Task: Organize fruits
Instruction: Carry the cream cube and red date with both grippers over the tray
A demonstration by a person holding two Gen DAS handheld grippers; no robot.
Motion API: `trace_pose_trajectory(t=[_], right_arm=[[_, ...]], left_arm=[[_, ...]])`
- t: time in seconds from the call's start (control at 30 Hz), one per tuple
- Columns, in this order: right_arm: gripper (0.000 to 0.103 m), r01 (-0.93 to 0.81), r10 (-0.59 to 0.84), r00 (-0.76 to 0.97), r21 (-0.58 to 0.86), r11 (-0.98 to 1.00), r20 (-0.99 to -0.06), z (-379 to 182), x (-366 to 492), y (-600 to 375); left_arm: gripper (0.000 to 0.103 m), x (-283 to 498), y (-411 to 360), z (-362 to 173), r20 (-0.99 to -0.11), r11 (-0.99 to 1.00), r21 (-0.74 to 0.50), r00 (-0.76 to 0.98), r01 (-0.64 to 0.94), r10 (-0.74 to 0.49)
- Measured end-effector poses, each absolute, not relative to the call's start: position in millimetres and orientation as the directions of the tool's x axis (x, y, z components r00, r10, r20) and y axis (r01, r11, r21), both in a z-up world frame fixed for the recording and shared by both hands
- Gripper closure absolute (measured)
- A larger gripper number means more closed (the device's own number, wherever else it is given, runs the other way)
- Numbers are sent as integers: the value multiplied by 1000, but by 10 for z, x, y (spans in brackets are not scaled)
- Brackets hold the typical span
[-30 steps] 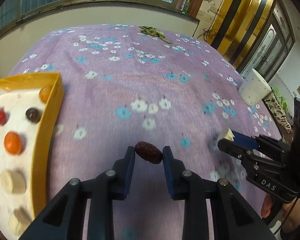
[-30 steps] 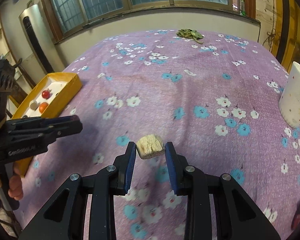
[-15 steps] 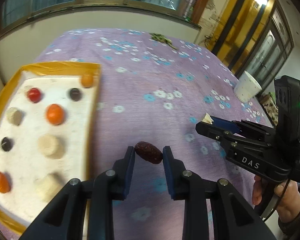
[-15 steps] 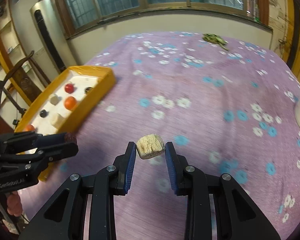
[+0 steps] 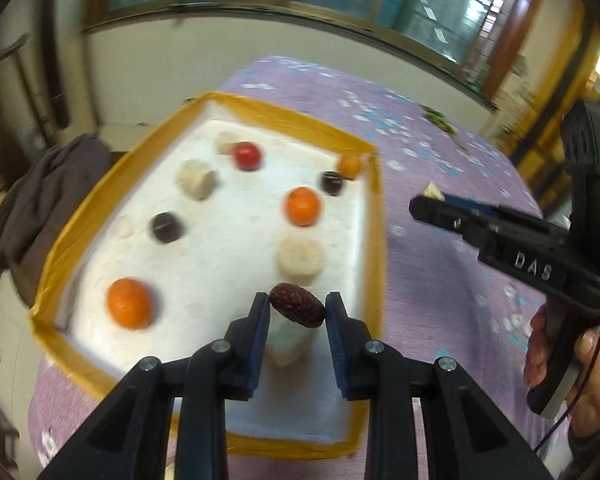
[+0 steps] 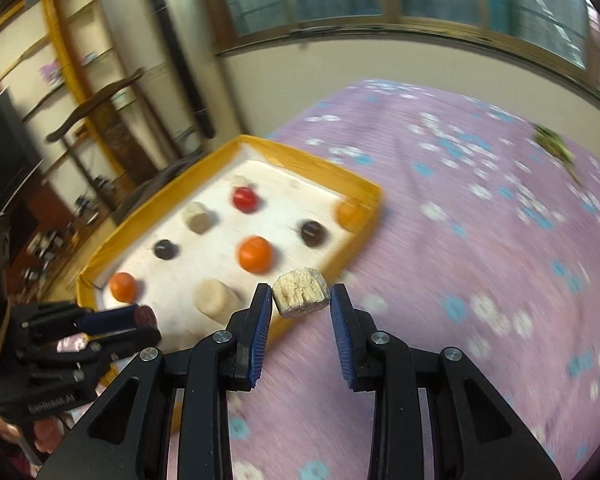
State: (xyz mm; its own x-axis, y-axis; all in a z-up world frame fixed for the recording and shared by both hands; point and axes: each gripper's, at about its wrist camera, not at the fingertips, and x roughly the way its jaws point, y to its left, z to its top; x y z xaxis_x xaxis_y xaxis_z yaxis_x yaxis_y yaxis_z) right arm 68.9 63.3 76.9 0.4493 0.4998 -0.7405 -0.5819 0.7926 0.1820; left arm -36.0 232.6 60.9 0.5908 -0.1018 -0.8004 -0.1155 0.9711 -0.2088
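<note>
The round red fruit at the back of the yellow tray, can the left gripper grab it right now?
Probably not yet. The left gripper is already shut on a dark red date, so it has no room for the round red fruit, though nothing blocks the way across the yellow tray.

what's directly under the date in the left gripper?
Below the date, held in the left gripper, a pale chunk sits on the tray's white liner. The date and fingers hide the chunk's top.

My two wrist views look steeply down along their tongs, close above the purple-clothed surface (image 6: 480, 280); both share the yellow-rimmed tray (image 5: 374, 200) (image 6: 364, 189).
</note>
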Motion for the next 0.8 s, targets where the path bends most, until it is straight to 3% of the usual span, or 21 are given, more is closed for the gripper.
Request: trace_pose_trajectory(t=[0.37, 0.8], right_arm=[[74, -832, 580, 236, 147, 535, -779, 579, 988, 1577], [74, -896, 522, 152, 106, 431, -839, 334, 1094, 1995]], left_arm=[[72, -416, 2649, 383, -829, 855, -242, 556, -459, 64], [72, -343, 2780, 217, -851, 786, -224, 509, -577, 131]])
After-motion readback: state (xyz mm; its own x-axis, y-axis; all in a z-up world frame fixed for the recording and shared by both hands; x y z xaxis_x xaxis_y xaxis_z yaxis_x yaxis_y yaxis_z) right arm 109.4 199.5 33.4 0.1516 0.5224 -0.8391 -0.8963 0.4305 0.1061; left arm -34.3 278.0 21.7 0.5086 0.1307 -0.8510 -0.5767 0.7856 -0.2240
